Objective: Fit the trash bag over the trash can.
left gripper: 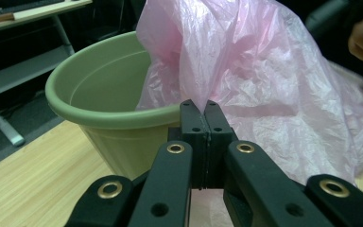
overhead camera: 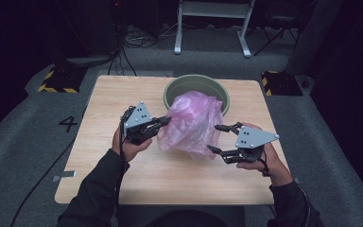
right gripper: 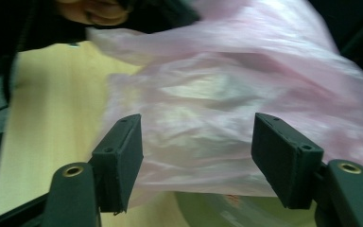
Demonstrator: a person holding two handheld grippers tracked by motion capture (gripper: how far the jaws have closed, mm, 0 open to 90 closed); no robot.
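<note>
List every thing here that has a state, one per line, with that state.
Pink plastic bag: crumpled, lifted, one edge pinched by the left gripper, upper part over the pot's rim.
Green plastic pot: upright on the table, partly covered by the bag.
Left gripper: shut on the bag.
Right gripper: open, jaws wide, facing the bag.
Wooden table: bears the pot.

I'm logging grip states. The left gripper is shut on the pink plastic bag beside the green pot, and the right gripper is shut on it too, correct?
Not quite. The right gripper is open, its jaws spread apart before the pink plastic bag, as the right gripper view shows. The left gripper is shut on it beside the green pot.
</note>
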